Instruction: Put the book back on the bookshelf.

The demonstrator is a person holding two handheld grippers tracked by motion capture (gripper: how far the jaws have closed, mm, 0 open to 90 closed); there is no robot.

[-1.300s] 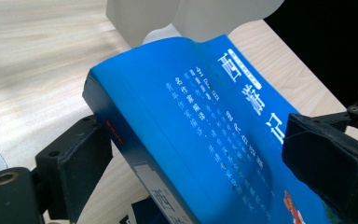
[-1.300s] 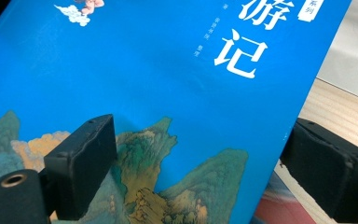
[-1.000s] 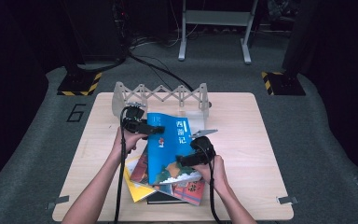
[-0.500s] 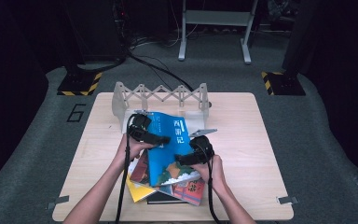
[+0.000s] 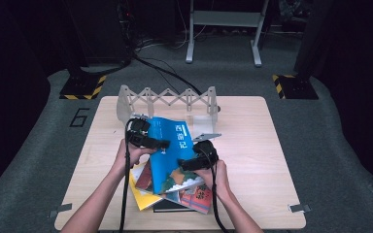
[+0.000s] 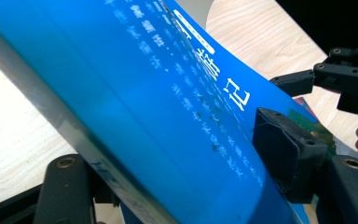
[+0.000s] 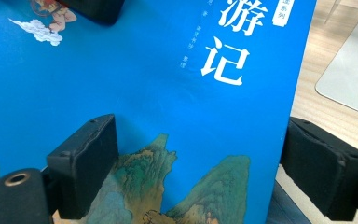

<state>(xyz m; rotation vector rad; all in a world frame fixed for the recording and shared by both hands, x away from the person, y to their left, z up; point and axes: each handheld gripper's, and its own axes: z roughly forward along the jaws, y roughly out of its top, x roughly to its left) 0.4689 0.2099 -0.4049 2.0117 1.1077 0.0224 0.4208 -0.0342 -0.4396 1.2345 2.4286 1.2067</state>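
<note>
Nearest us and farthest from the white folding rack point(image 5: 167, 97), a stack of books point(image 5: 194, 196) lies on the surface point(image 5: 252, 160). We count at least three in it: a yellow one, a dark one and a red-orange one.

Over that stack, one blue book point(image 5: 167, 153) is tilted up, its long axis running from the stack toward the rack. This is the relation the next move turns on, we judge, since the book's far end already points at the rack's slots.

There are two tools, one on each long edge of the book. The right tool point(image 5: 182, 165) takes the open edge at the end away from the rack. In the right gripper view one pad point(image 7: 86, 163) lies on the cover point(image 7: 158, 93) and the other sits past the edge, so we read it as gripping the book.

The left tool point(image 5: 162, 144) is at the spine side, nearer the rack. Its jaws have just been closing with the book point(image 6: 144, 93) between them. One pad point(image 6: 284, 154) meets the cover and the other is hidden beneath, so we cannot tell whether it clamps yet.

One grey plate point(image 5: 206, 137) lies just in front of the rack's right end.
</note>
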